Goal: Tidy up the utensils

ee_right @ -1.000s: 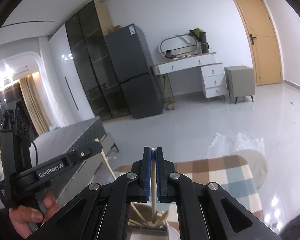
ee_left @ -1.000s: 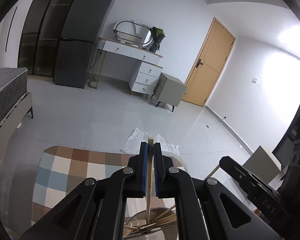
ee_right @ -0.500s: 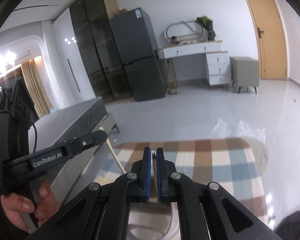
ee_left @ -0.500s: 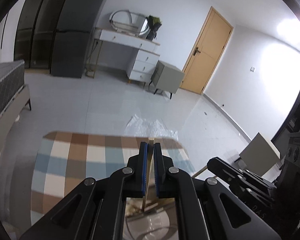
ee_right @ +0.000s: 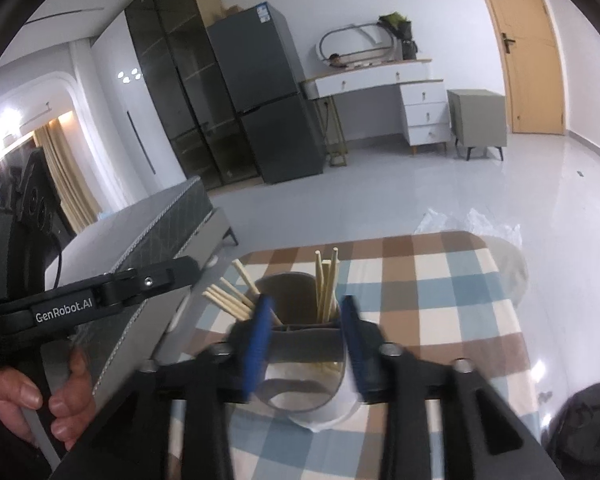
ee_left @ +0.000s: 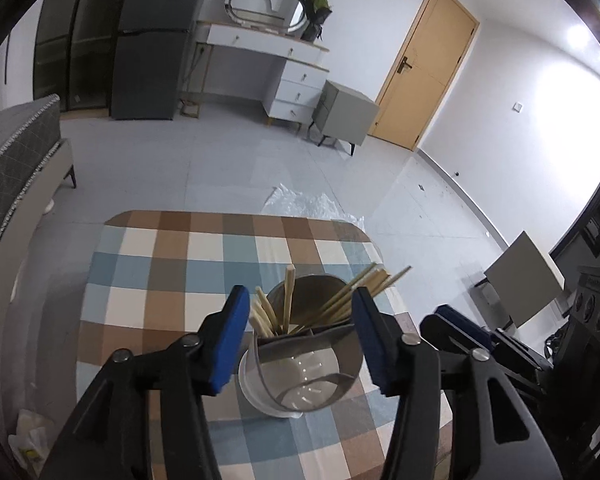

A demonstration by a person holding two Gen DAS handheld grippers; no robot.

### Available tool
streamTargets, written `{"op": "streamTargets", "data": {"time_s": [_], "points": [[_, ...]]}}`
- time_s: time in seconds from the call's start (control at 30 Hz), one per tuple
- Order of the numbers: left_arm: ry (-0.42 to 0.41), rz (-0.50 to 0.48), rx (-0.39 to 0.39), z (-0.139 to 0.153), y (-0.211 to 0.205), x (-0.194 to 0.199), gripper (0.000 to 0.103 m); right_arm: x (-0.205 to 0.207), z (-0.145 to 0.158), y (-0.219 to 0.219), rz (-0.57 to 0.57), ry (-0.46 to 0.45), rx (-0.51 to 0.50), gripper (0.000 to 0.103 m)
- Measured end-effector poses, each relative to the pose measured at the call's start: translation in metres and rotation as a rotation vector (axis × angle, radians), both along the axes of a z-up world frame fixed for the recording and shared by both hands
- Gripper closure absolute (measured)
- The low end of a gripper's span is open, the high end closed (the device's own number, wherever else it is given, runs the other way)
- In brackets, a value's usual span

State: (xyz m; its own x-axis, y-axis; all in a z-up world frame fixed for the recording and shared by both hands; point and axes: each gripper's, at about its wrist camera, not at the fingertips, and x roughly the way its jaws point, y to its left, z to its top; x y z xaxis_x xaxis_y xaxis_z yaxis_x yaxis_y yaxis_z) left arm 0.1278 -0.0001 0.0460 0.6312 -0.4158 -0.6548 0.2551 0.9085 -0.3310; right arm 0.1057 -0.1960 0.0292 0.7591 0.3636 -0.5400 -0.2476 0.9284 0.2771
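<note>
Nearest the left wrist camera, the left gripper [ee_left: 300, 336] hangs with its jaws spread wide and nothing between the blue pads [ee_left: 230, 340]; they stand either side of the utensil holder [ee_left: 304, 364] without touching it, as far as the view lets me judge. The right gripper [ee_right: 306, 344] is likewise open and empty, its pads [ee_right: 256, 340] framing the same holder [ee_right: 300, 356] from the other side; this view is smeared by motion blur, so contact with the rim cannot be ruled out.

The holder is a grey round caddy split by inner dividers into compartments. It stands upright on the checked tablecloth [ee_left: 172, 280], near the table's front edge. The wooden chopsticks [ee_left: 288, 300] all stand inside it: a few lean left out of one compartment, one stands nearly upright, and a bundle fans out to the right [ee_left: 364, 288]. From the right wrist camera the same split shows, with one group leaning left [ee_right: 228, 296] and another upright at the back [ee_right: 326, 284]. The front compartment looks empty, with a pale base showing.

I see no chopstick or other utensil lying loose on the cloth in either view, so the task looks close to done, or done. What may remain is only tidying the fanned sticks, and anything out of view.

Beyond the table lie crumpled clear plastic [ee_left: 308, 204] on the floor, then a grey bedside cabinet [ee_left: 346, 114].
</note>
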Motion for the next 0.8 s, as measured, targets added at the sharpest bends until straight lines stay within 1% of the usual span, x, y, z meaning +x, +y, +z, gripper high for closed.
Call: {"op": "streamTargets", "data": {"time_s": [0.03,0.1,0.13,0.17,0.2,0.27,0.33,0.37,0.43,0.47,0.57,0.6,0.67,0.8], "points": [[-0.006,0.013,0.012,0.004,0.000,-0.005,0.050,-0.007,0.004,-0.001,-0.007,-0.012,0.007,0.049],[-0.025,0.034,0.020,0.009,0.003,-0.014,0.049,-0.018,0.012,-0.005,-0.005,-0.038,0.029,0.042],[-0.047,0.075,0.038,0.016,0.004,-0.023,0.047,-0.025,0.016,-0.006,-0.007,-0.056,0.032,0.038],[-0.060,0.120,0.063,0.019,0.007,-0.027,0.045,-0.032,0.021,-0.005,-0.014,-0.074,0.030,0.037],[-0.068,0.175,0.091,0.024,0.010,-0.032,0.040,-0.037,0.023,-0.006,-0.016,-0.087,0.033,0.035],[-0.096,0.226,0.084,0.032,0.016,-0.043,0.038,-0.048,0.029,-0.007,-0.014,-0.110,0.045,0.034],[-0.119,0.259,0.081,0.039,0.022,-0.054,0.031,-0.060,0.035,-0.008,-0.013,-0.137,0.051,0.029],[-0.133,0.278,0.086,0.043,0.024,-0.060,0.030,-0.065,0.037,-0.008,-0.013,-0.149,0.047,0.028],[-0.163,0.296,0.087,0.048,0.027,-0.072,0.023,-0.076,0.042,-0.007,-0.019,-0.181,0.033,0.024],[-0.173,0.302,0.091,0.049,0.028,-0.076,0.022,-0.080,0.044,-0.006,-0.020,-0.191,0.027,0.023],[-0.220,0.313,0.094,0.051,0.031,-0.089,0.021,-0.090,0.048,-0.004,-0.028,-0.222,0.016,0.020],[-0.230,0.319,0.097,0.051,0.032,-0.092,0.021,-0.093,0.048,-0.004,-0.035,-0.233,0.012,0.018],[-0.244,0.330,0.105,0.047,0.034,-0.095,0.020,-0.100,0.048,-0.004,-0.051,-0.251,0.008,0.015],[-0.271,0.332,0.124,0.038,0.035,-0.105,0.015,-0.118,0.041,-0.005,-0.092,-0.288,-0.016,0.011]]}}
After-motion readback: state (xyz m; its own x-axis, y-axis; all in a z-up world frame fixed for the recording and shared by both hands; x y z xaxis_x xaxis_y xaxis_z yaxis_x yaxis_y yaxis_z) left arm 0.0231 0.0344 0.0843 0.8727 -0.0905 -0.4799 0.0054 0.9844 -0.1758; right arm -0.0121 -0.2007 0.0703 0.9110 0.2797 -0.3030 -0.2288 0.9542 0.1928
